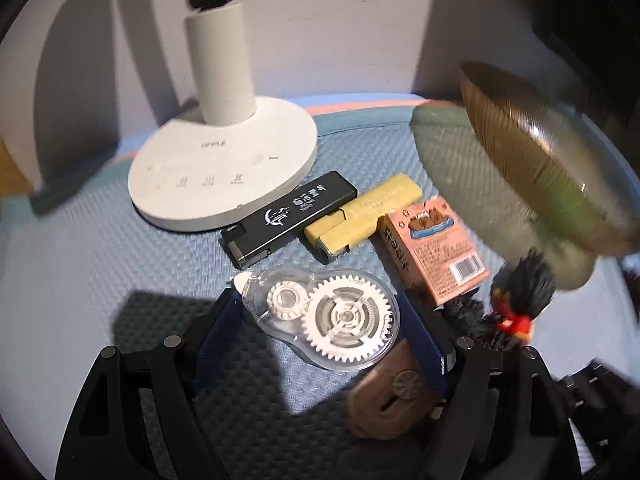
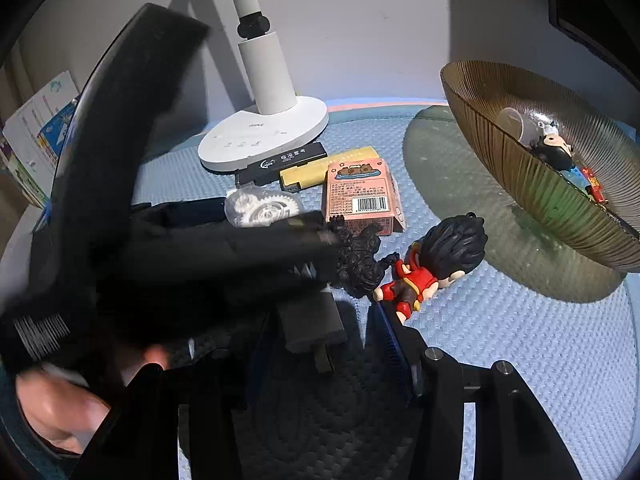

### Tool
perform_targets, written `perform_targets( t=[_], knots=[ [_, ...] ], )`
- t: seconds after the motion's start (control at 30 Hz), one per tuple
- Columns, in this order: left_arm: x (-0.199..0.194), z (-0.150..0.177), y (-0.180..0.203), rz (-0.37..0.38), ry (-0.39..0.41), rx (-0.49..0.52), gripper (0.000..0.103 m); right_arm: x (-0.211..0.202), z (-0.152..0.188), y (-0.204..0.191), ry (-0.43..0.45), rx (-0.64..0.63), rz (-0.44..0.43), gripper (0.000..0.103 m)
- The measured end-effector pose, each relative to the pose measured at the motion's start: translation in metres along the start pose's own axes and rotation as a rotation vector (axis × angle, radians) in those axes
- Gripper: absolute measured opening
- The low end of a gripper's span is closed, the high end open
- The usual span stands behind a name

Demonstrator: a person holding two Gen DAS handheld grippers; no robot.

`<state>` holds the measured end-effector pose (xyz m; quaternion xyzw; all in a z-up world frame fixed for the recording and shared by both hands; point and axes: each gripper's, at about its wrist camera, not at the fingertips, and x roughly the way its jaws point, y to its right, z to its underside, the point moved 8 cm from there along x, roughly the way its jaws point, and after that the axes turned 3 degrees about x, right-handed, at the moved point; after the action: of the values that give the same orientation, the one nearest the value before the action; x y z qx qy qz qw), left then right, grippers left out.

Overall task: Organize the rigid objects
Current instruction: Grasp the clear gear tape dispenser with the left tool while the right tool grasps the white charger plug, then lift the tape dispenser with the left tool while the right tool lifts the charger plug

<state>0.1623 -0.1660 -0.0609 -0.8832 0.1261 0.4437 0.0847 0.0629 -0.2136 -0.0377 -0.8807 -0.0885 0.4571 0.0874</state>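
A clear correction-tape dispenser (image 1: pixel 332 316) with white gears lies on the blue mat (image 1: pixel 100 264), between the blue pads of my left gripper (image 1: pixel 320 298). The pads flank it without visibly pressing, so this gripper is open. In the right wrist view, my right gripper (image 2: pixel 320 314) straddles a dark blocky object (image 2: pixel 312 320) with a small tab. A gap shows beside its right pad (image 2: pixel 390 332), so it is open too. The left gripper (image 2: pixel 240 248) crosses that view as a black blur and hides part of the dispenser (image 2: pixel 260 208).
A white lamp base (image 1: pixel 224 168) stands behind a black lighter-shaped stick (image 1: pixel 288 220), a yellow one (image 1: pixel 360 216) and a pink box (image 1: pixel 436 252). A red-clothed figurine (image 2: pixel 432 264) and a dark figure (image 2: pixel 360 260) lie nearby. An amber ribbed bowl (image 2: pixel 540 200) at right holds small toys. A brown wheeled piece (image 1: pixel 384 400) lies under my left gripper.
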Motion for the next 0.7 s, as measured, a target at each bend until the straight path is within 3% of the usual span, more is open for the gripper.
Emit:
perform_targets(
  t=[0.1, 0.13, 0.17, 0.47, 0.7],
  knots=[
    [-0.001, 0.000, -0.004, 0.022, 0.000, -0.015, 0.073, -0.002, 0.001, -0.002, 0.009, -0.022, 0.027, 0.043],
    [-0.003, 0.000, -0.007, 0.027, 0.006, -0.019, 0.071, -0.003, 0.001, -0.002, 0.013, -0.025, 0.028, 0.030],
    [-0.005, 0.002, -0.009, 0.038, 0.004, -0.017, 0.071, -0.003, 0.002, -0.003, 0.013, -0.028, 0.020, 0.027],
    [-0.051, 0.052, -0.042, 0.149, 0.021, 0.034, 0.071, -0.017, 0.015, -0.012, 0.020, -0.050, -0.004, 0.027],
    [-0.077, 0.101, -0.065, 0.146, -0.002, 0.179, 0.071, -0.034, 0.044, -0.018, -0.002, -0.065, -0.010, 0.027]
  ],
)
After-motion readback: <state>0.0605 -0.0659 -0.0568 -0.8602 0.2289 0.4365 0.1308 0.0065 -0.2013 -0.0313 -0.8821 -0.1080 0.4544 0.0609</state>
